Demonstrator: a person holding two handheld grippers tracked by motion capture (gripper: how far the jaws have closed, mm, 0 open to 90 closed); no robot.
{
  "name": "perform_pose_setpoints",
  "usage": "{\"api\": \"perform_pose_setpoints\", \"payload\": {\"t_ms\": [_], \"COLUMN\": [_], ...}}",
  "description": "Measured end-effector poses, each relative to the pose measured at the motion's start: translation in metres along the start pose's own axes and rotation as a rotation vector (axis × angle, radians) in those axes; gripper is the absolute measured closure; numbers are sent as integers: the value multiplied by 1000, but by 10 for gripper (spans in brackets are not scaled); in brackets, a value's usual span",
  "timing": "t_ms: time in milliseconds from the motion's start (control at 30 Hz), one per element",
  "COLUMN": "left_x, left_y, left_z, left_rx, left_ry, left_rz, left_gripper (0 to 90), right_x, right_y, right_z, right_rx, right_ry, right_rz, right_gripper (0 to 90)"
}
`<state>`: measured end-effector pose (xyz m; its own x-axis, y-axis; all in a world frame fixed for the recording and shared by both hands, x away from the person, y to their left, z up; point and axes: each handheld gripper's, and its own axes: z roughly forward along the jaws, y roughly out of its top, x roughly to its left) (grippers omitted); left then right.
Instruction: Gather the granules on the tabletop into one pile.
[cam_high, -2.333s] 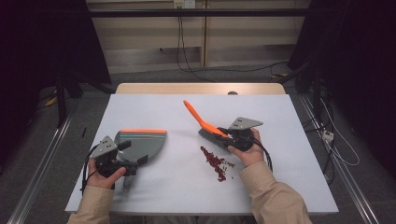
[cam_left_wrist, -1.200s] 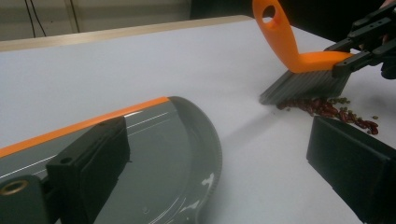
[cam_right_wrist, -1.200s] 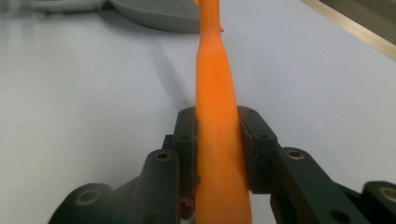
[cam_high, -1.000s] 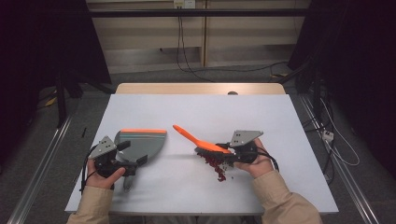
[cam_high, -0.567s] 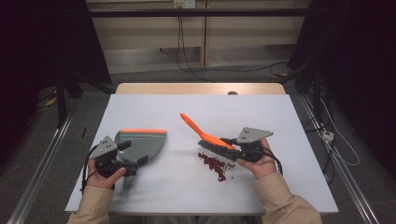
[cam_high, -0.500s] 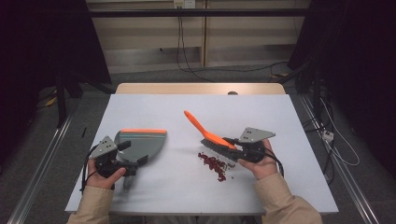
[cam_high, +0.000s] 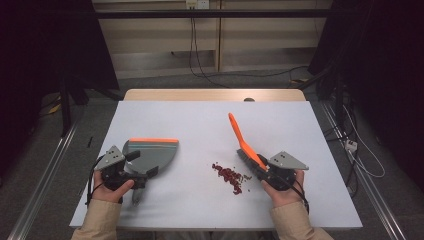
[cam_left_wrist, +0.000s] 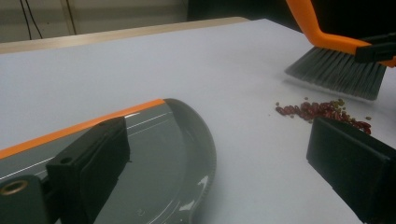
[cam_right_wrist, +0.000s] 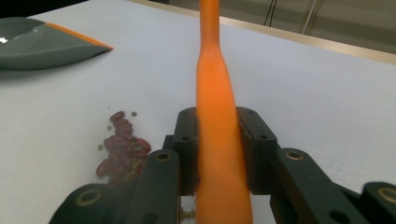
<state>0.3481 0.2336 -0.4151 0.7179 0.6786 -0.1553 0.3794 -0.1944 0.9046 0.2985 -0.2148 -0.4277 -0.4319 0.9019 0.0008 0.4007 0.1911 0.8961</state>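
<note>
Right gripper (cam_high: 261, 169) clamped on brush (cam_high: 243, 144), just right of beans (cam_high: 229, 176); hard sweep risks scattering beans past dustpan (cam_high: 150, 155), well left.

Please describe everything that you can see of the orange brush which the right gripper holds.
The brush is a hand brush with a long orange handle, plastic by its look, and a block of grey bristles under its wider end. The right gripper is shut on the handle, both pads pressing its sides. The handle rises at a slant, away from the person. The bristles are just right of the small pile of red beans on the white table; whether they touch the table I cannot tell.
</note>
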Motion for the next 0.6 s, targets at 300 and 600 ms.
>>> {"api": "perform_pose_setpoints", "payload": {"t_ms": [300,600], "left_x": [-1,-1], "left_y": [0,0], "left_z": [1,0], "left_rx": [2,-2], "left_ry": [0,1], "left_rz": [4,3], "left_gripper": [57,57], "right_x": [26,45], "right_y": [-6,-2], "right_z": [10,22], "right_rx": [-16,-42], "right_ry": [-47,-36], "right_rz": [-19,5], "right_gripper": [714,714]}}
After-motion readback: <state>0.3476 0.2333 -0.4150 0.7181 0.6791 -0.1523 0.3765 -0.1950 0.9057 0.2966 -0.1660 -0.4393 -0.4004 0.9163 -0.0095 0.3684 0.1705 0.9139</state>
